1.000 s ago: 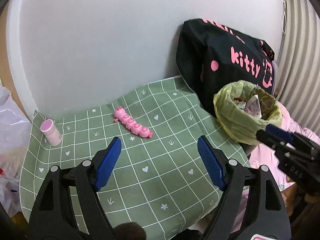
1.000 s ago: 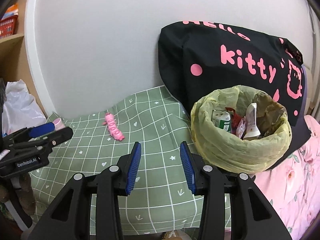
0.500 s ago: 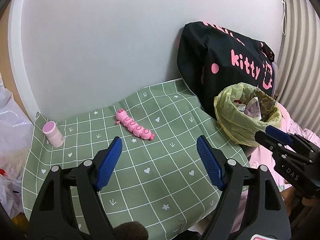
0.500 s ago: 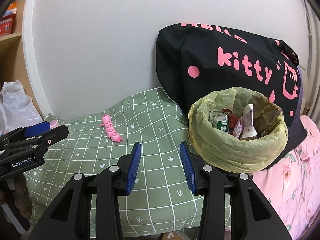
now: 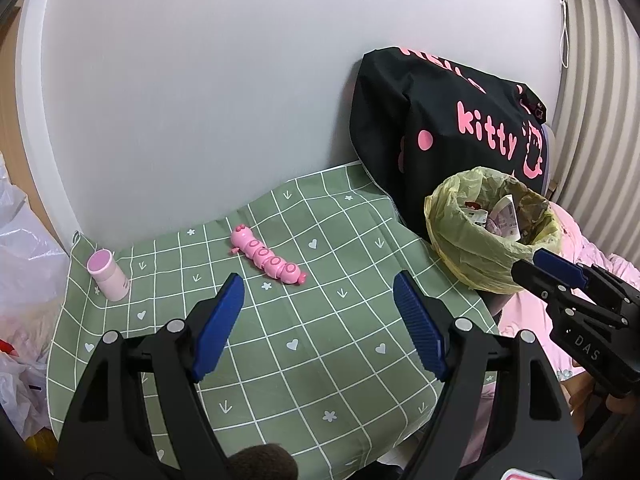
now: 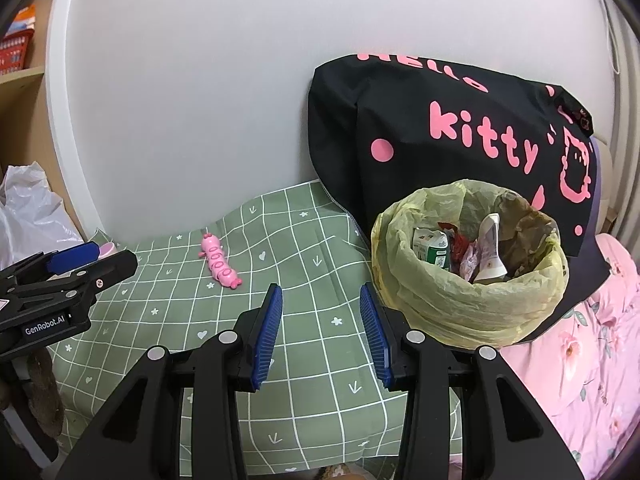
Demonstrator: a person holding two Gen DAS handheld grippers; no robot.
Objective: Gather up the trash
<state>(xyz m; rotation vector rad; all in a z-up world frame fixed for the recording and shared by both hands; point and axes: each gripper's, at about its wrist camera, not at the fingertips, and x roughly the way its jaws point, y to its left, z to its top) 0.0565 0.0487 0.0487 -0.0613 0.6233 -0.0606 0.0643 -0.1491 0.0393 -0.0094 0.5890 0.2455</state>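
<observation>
Both grippers, left gripper and right gripper, open, empty. Pink caterpillar toy ahead: light, rigid, segmented; pinch mid-body.

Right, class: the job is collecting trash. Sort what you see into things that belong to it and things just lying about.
Belongs to the job:
- lined bin, already holding wrappers and a carton
- left hand-held gripper, open, empty
- right hand-held gripper, open, empty

Probably just lying about:
- pink caterpillar toy
- pink bottle
- black Hello Kitty bag
- green checked cloth
</observation>
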